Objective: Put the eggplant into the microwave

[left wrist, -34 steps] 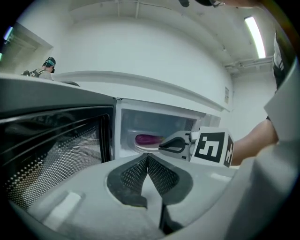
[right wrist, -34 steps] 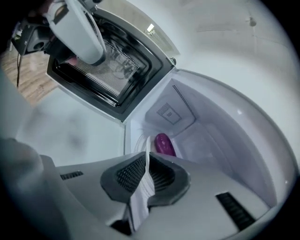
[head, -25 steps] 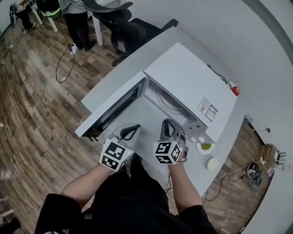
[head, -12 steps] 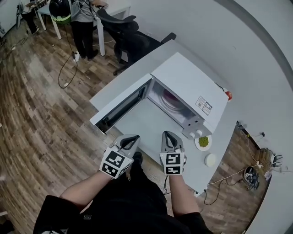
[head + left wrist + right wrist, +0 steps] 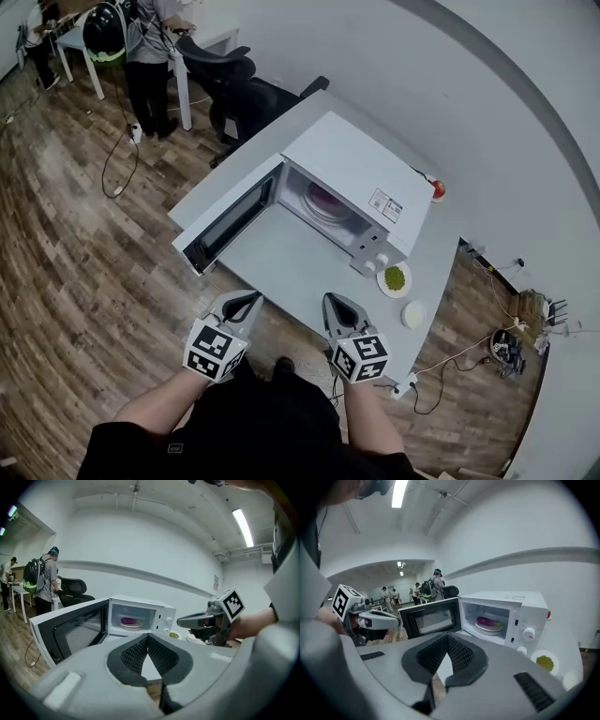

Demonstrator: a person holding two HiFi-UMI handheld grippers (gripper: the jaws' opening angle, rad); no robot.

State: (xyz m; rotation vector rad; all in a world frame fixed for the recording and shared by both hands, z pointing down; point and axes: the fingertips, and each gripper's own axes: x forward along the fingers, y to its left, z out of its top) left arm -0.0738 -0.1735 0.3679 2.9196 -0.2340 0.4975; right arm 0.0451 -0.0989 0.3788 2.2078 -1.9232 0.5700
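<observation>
The eggplant (image 5: 489, 620) lies inside the open microwave (image 5: 352, 183), apparently on a plate (image 5: 487, 628). Closed and empty: left gripper (image 5: 247, 299), right gripper (image 5: 335, 303).

Seen from my head camera, the eggplant (image 5: 327, 199) inside the microwave (image 5: 356, 169) is only a purple smear; the label (image 5: 385, 205) on its top is too small to read, and a person (image 5: 148, 37) at the far desk is cropped by the top edge.
</observation>
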